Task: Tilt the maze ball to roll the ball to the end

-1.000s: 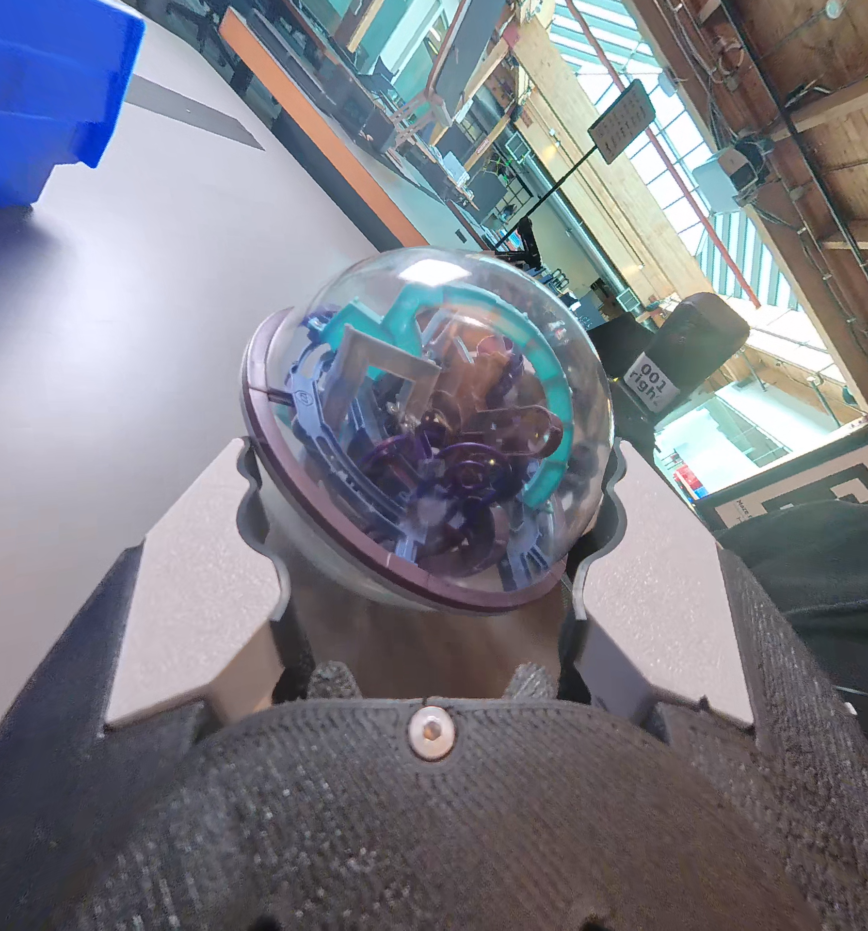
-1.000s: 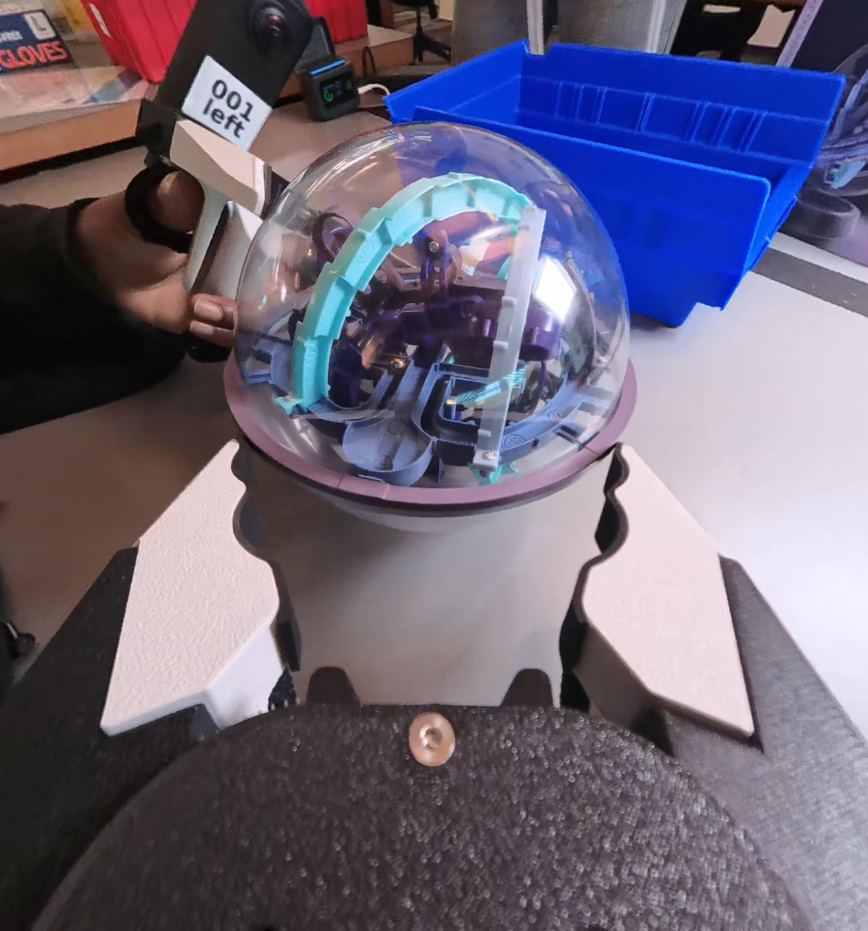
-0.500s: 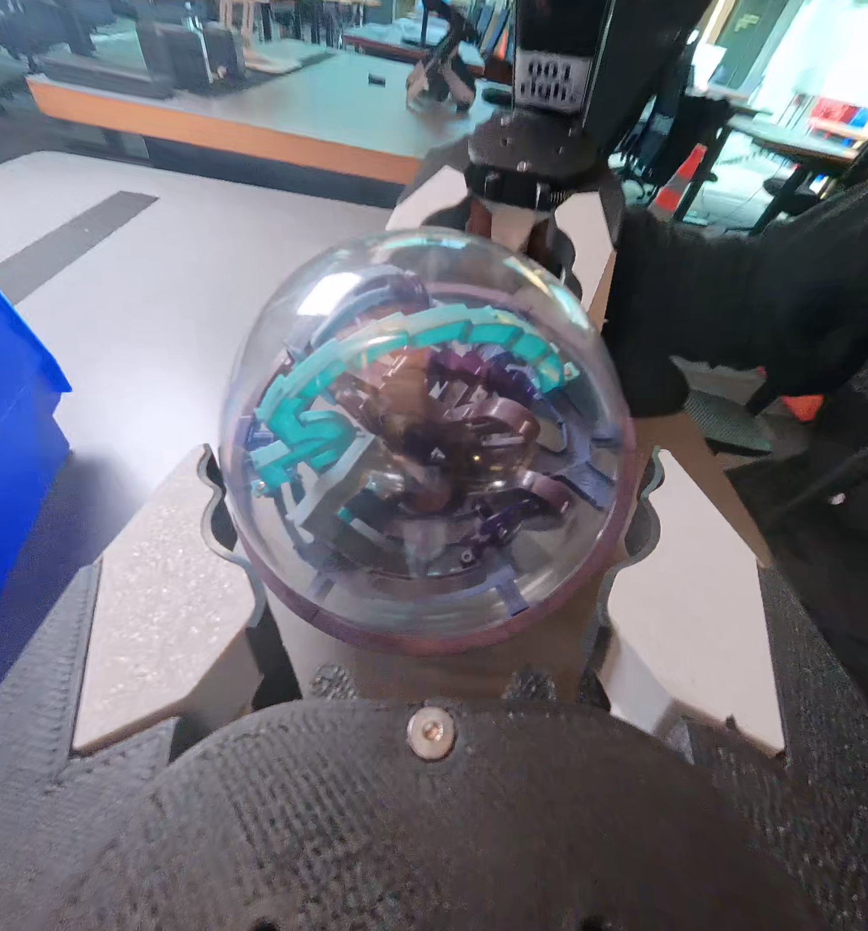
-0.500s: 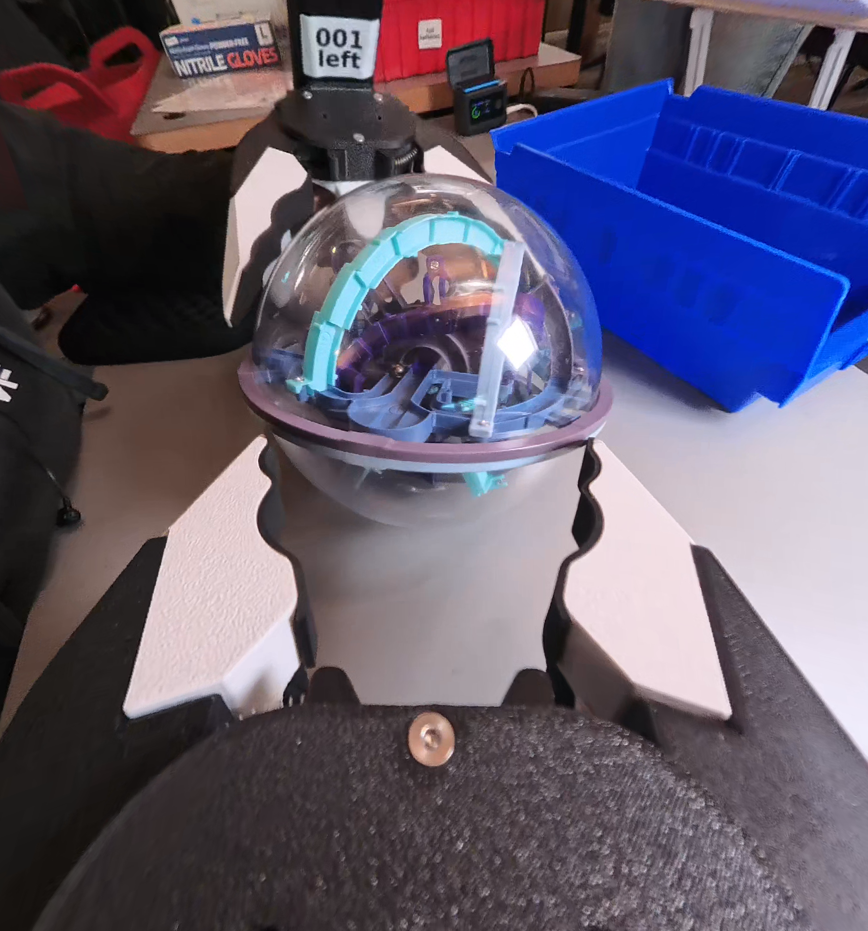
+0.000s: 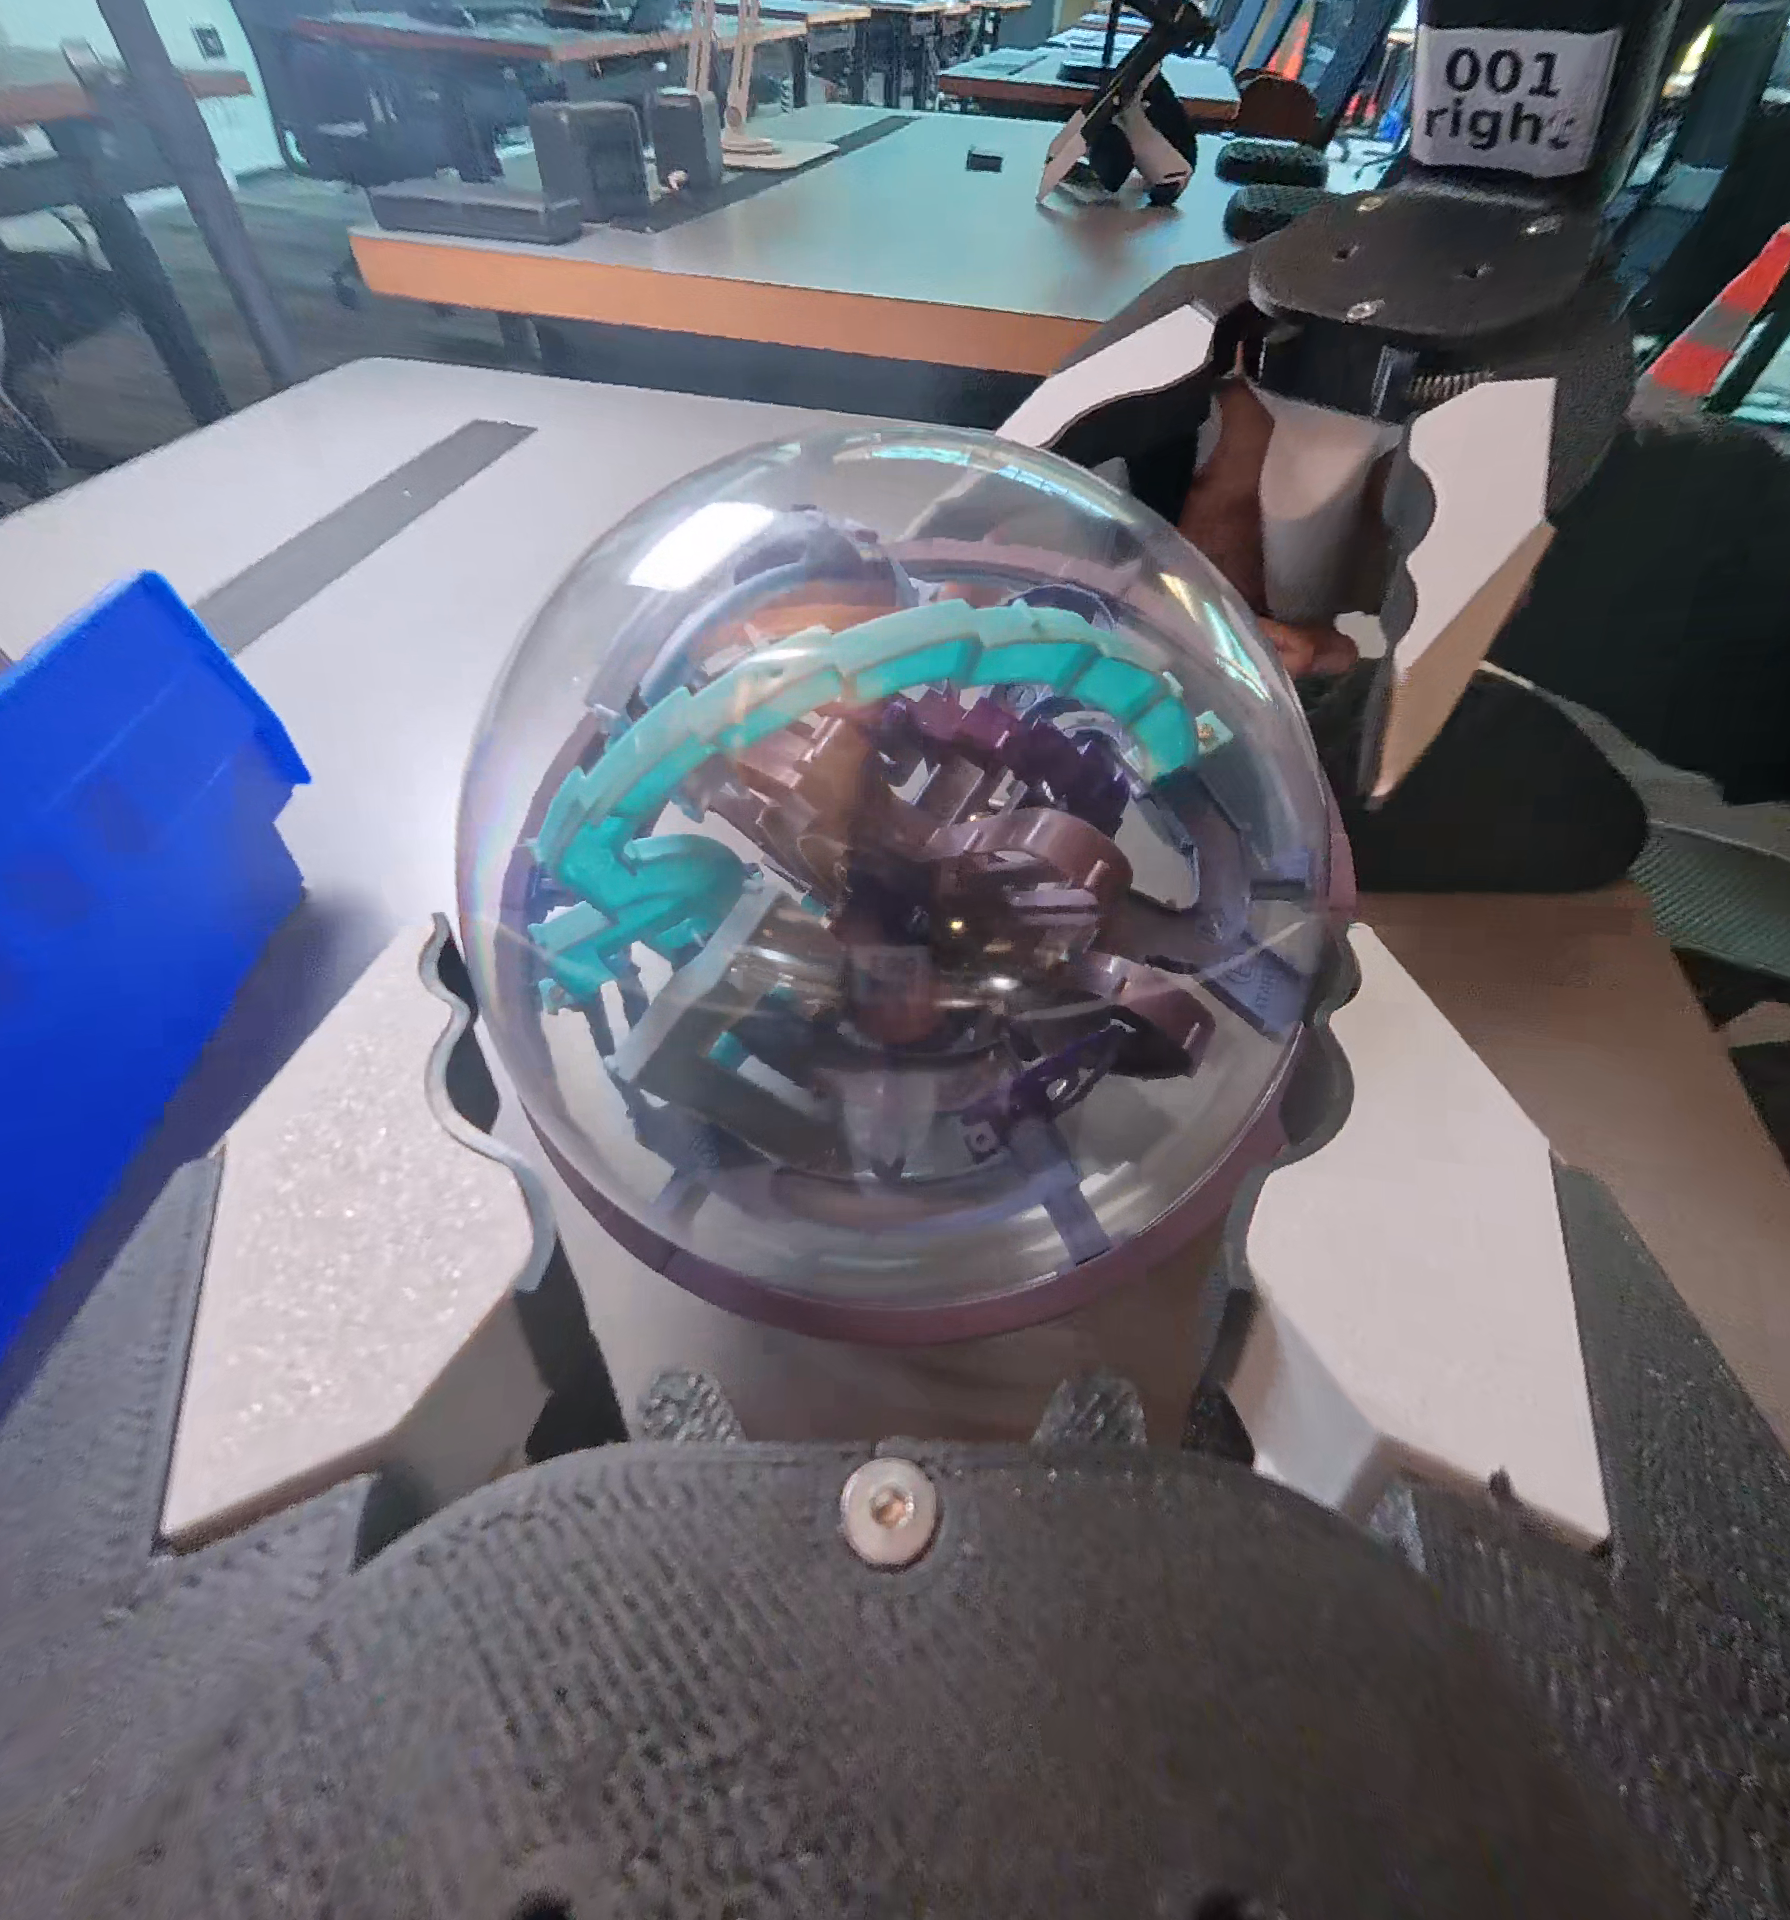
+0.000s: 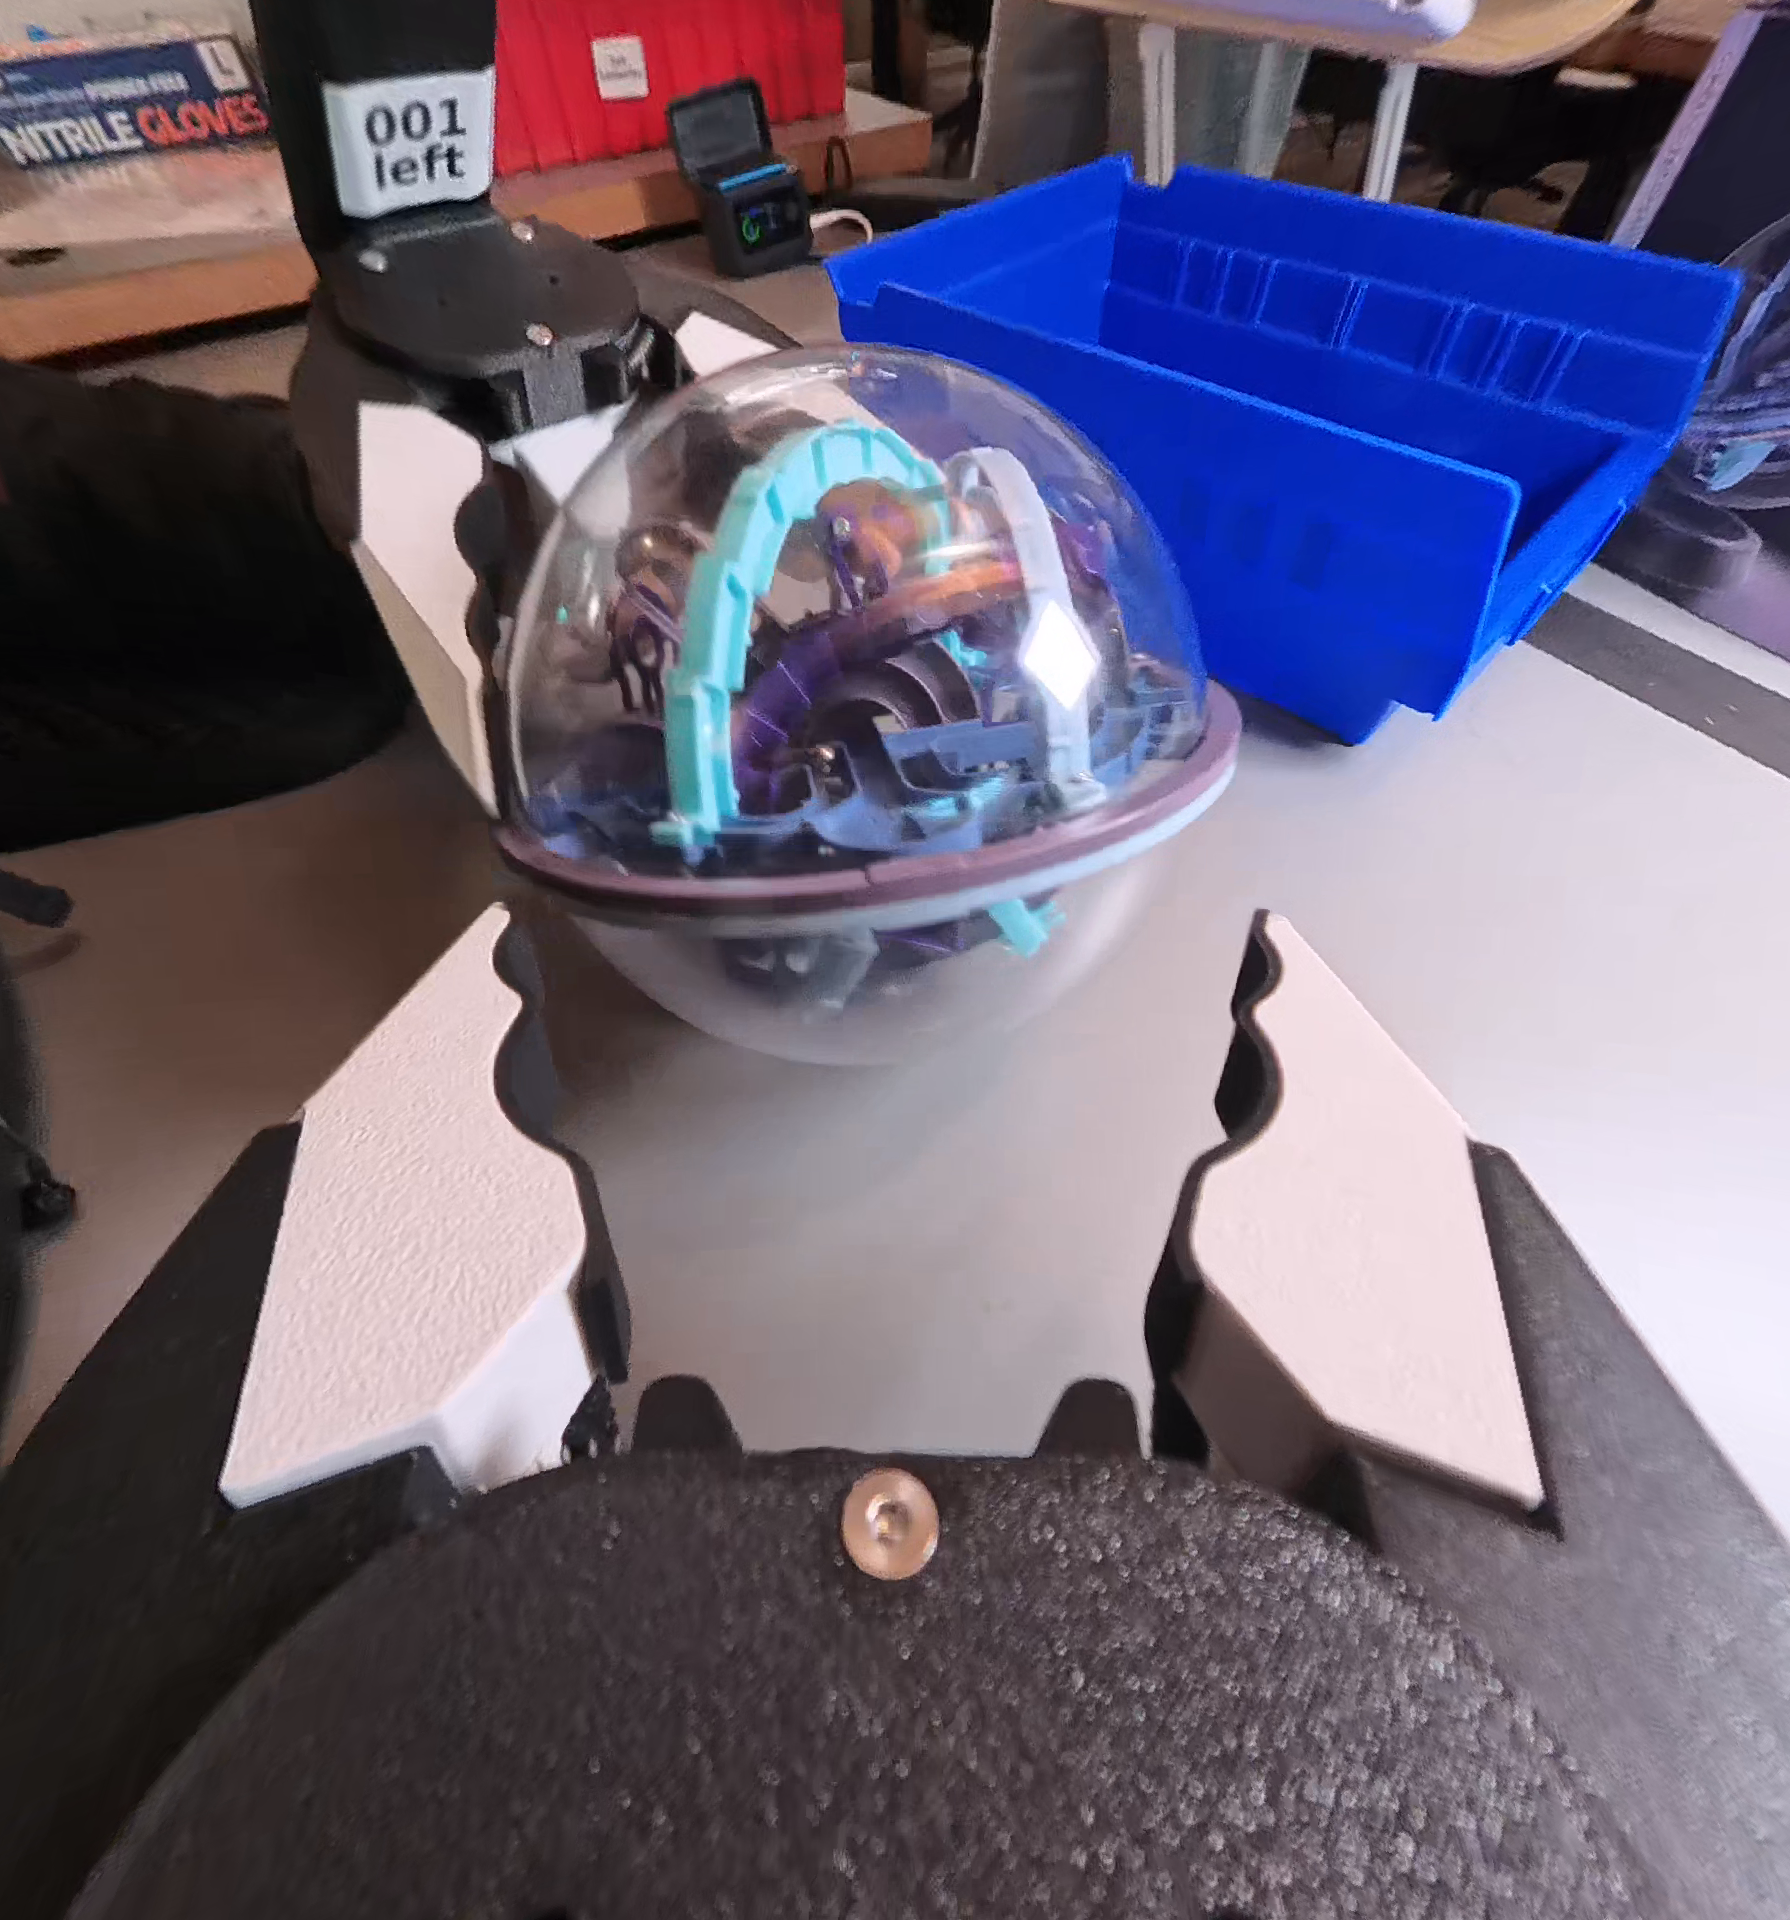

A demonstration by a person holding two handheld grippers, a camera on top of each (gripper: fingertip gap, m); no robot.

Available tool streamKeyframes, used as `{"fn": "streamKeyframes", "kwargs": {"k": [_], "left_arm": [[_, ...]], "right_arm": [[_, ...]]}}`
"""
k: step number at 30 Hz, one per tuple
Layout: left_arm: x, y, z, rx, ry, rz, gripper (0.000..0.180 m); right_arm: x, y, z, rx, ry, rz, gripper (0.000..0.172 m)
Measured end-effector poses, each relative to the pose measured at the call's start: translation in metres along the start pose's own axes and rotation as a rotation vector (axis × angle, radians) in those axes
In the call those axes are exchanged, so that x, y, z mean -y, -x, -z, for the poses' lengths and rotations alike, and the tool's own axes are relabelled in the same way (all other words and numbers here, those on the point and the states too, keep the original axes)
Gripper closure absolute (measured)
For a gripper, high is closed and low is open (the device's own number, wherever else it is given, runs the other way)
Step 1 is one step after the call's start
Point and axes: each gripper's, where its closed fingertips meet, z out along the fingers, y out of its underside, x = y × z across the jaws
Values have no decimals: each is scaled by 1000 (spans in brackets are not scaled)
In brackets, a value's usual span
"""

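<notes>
The maze ball (image 5: pixel 901 883) is a clear sphere with a purple rim and with teal, purple and grey tracks inside. It rests on the grey table (image 6: pixel 1493 987), with its rim tilted. A small shiny bead glints near the middle of the tracks (image 5: pixel 956 923). My left gripper (image 5: pixel 886 935) is open, and the ball stands between its spread fingers. In the right wrist view, the ball (image 6: pixel 860 707) lies just beyond my right gripper (image 6: pixel 880 925). That gripper is open and empty. One left finger (image 6: pixel 423 623) shows beside the ball's far left side.
A blue bin (image 6: pixel 1338 468) stands close behind the ball and also shows in the left wrist view (image 5: pixel 91 831). A dark box with a picture of a ball (image 6: pixel 1784 416) is at the far right. A person's hand (image 5: pixel 1234 520) holds the right gripper. Dark sleeves and a bag lie at the left.
A second ago both grippers gripped the ball, tilted and raised. The ball now sits on the table. The left fingers have spread wider. The right gripper has let go and drawn back.
</notes>
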Motion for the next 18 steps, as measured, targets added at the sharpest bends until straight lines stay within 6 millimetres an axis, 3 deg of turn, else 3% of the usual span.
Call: {"fn": "streamKeyframes", "kwargs": {"k": [7,18], "left_arm": [[-1,-15,-4,127,-2,-232,29],[-5,-15,-6,128,-13,-39,29]], "right_arm": [[-12,15,-11,-22,4,94,43],[-4,12,-10,12,68,102,43]]}}
